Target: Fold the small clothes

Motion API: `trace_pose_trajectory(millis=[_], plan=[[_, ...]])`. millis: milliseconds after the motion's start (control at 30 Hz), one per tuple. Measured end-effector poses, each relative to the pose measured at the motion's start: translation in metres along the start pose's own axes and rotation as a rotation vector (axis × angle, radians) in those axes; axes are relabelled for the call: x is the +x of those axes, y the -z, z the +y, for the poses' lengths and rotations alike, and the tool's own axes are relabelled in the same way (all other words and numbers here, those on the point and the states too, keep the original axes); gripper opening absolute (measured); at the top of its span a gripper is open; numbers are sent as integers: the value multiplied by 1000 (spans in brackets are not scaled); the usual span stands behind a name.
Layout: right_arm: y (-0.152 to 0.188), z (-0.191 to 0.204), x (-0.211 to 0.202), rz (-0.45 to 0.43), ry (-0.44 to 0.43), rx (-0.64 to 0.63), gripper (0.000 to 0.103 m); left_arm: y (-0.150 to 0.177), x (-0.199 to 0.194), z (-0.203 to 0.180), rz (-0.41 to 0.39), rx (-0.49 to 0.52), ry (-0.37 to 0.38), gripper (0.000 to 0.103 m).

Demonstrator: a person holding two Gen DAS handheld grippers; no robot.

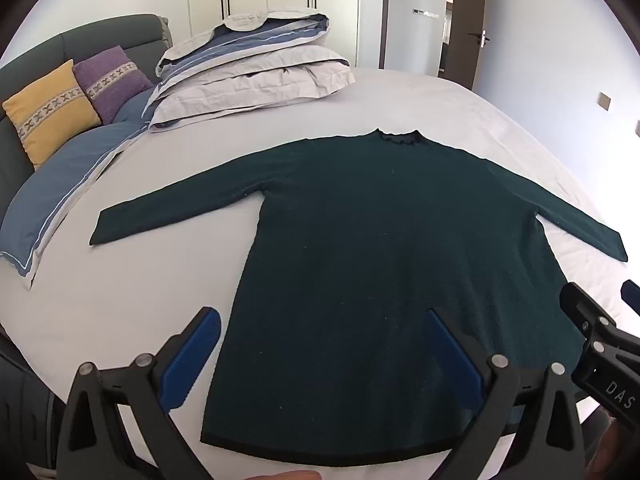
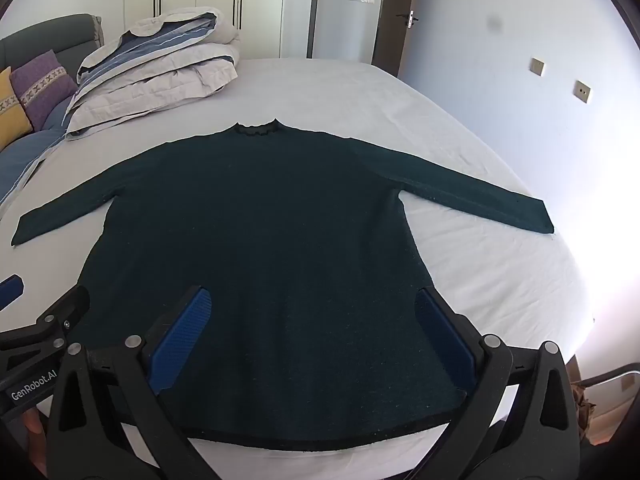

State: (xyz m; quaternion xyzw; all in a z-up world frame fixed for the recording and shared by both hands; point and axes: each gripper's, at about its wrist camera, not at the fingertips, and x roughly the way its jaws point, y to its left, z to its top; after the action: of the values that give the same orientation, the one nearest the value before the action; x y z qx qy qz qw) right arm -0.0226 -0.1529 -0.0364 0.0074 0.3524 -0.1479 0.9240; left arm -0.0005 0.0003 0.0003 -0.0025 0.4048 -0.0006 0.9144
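A dark green long-sleeved sweater (image 1: 372,248) lies flat on the white bed sheet (image 1: 132,300), collar away from me, both sleeves spread out to the sides; it also shows in the right wrist view (image 2: 260,240). My left gripper (image 1: 324,328) is open and empty, above the hem at the sweater's lower left part. My right gripper (image 2: 312,308) is open and empty, above the hem at the lower right part. The right gripper shows at the right edge of the left wrist view (image 1: 600,332).
A folded grey and blue duvet (image 1: 248,72) is stacked at the far left of the bed. A yellow cushion (image 1: 48,112) and a purple cushion (image 1: 112,80) lean on the dark headboard (image 1: 100,36). A wall with sockets (image 2: 560,80) runs along the right.
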Motion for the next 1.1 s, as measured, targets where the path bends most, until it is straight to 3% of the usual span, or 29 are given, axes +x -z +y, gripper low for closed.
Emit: trace_pose_trajectory(millis=[1100], plan=[[-1,2,-1,-2,1,-2,103,2,2,5,6,2,-7,103]])
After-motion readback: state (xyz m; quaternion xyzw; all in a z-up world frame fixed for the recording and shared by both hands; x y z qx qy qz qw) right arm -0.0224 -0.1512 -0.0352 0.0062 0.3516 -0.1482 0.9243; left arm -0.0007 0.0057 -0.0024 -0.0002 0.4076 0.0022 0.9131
